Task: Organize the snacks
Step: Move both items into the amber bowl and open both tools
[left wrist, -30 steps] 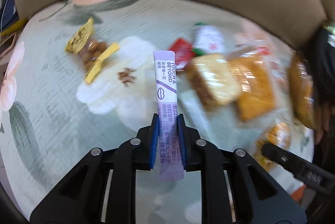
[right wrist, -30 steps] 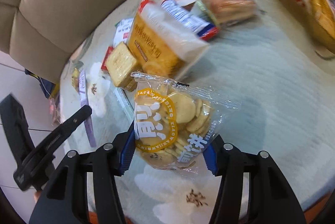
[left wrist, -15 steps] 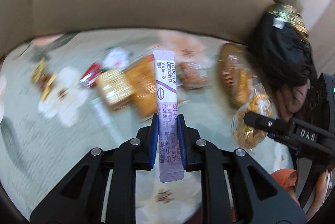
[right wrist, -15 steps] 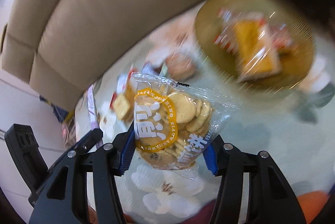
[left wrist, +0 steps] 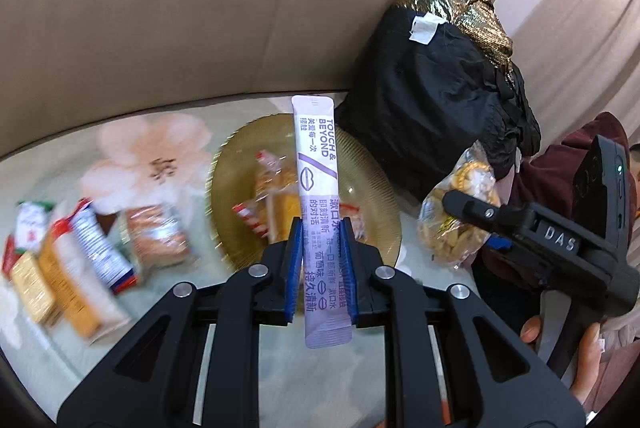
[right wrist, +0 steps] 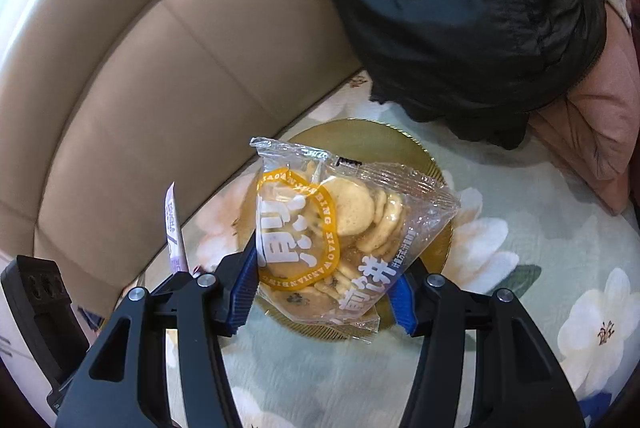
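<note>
My left gripper [left wrist: 322,266] is shut on a purple stick sachet [left wrist: 318,164] that stands upright between its blue pads. Beyond it lies a round amber plate [left wrist: 232,188] holding a few wrapped snacks [left wrist: 276,200]. My right gripper [right wrist: 324,288] is shut on a clear bag of small round biscuits [right wrist: 340,224] and holds it above the same amber plate [right wrist: 372,136]. In the left wrist view the biscuit bag [left wrist: 456,212] and right gripper [left wrist: 476,210] hang at the plate's right. The sachet [right wrist: 174,228] shows at the left of the right wrist view.
Several wrapped snacks [left wrist: 80,268] lie on the floral cover [left wrist: 152,156] left of the plate. A beige sofa back [left wrist: 180,8] rises behind. A black garment [left wrist: 432,100] sits close behind the plate on the right, with a pink one [right wrist: 592,132] beside it. A hand [left wrist: 584,360] holds the right gripper's handle.
Both grippers have swung right, from over the loose snack pile to the amber plate, each keeping its packet. The plate now lies directly under the biscuit bag.
</note>
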### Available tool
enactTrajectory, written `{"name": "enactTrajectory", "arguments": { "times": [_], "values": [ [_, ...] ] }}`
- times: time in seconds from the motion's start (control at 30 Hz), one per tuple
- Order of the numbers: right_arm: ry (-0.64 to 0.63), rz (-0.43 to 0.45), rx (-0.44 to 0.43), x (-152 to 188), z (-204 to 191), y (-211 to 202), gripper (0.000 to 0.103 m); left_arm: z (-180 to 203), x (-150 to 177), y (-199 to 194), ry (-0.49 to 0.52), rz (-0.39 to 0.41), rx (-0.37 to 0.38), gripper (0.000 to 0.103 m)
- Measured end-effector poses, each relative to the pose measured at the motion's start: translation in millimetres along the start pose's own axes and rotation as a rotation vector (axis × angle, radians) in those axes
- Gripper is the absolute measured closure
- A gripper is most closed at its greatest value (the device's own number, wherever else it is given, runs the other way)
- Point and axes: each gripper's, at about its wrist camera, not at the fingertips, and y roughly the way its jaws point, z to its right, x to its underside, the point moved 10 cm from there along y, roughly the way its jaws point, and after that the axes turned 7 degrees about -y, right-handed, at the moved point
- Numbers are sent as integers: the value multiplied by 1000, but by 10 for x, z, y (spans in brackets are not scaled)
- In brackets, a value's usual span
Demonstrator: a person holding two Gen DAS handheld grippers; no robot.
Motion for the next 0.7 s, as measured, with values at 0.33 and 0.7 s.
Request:
{"name": "enactTrajectory", "arguments": {
  "times": [0.33, 0.7],
  "values": [
    [-27, -51, 30, 101, 121, 347, 33, -25, -226, 574, -10, -34, -10, 54],
    [-96, -66, -74, 359, -574, 90, 34, -694, -56, -172, -32, 11, -69, 54]
  ]
}}
